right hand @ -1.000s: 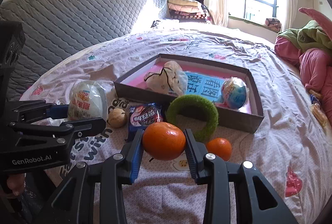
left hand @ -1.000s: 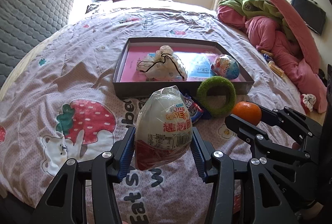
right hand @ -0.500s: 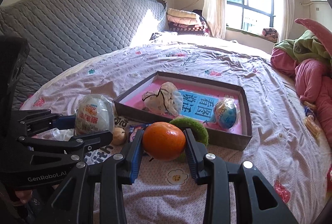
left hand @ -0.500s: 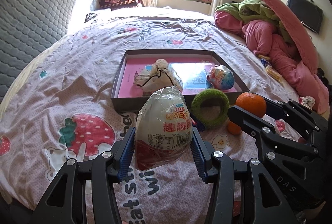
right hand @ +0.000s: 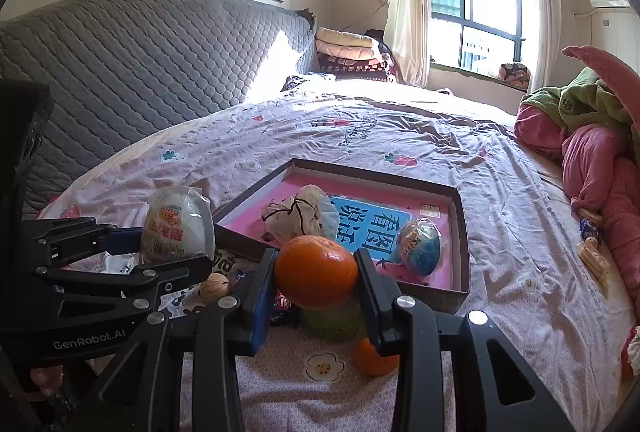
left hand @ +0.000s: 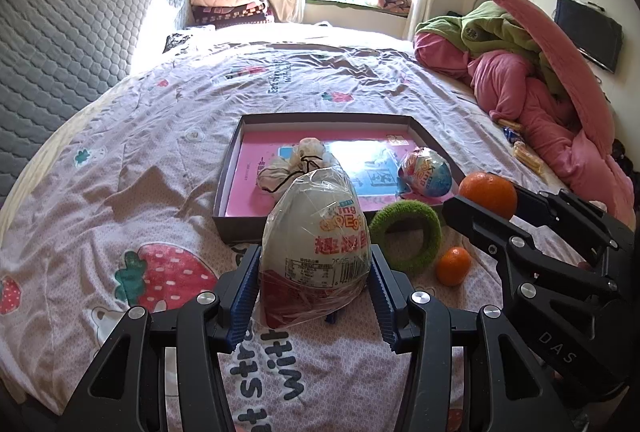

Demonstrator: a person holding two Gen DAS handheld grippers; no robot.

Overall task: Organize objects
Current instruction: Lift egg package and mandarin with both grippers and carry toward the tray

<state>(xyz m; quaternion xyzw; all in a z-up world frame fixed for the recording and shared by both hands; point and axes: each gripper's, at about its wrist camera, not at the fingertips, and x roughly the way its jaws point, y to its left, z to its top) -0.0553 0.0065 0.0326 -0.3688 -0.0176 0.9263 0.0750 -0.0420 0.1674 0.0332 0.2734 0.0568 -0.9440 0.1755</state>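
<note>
Orange point(right hand: 316, 271) clamped in right tool point(right hand: 316, 288), pitched down over bed point(right hand: 500, 192).

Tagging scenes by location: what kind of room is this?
A bedroom, most likely: a bed under a pink strawberry-print sheet, a grey quilted padded headboard, and folded blankets stacked by the window.

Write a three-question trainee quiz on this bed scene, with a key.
1. True or false: the left gripper is closed on a wrapped toy egg.
2. What does the right gripper hold? A) green ring B) orange C) walnut
3. Fill in: the blue toy egg lies inside the ____.

Key: 1 true; 2 B, the orange, while the green ring and a smaller orange lie on the bedsheet; 3 tray.
</note>
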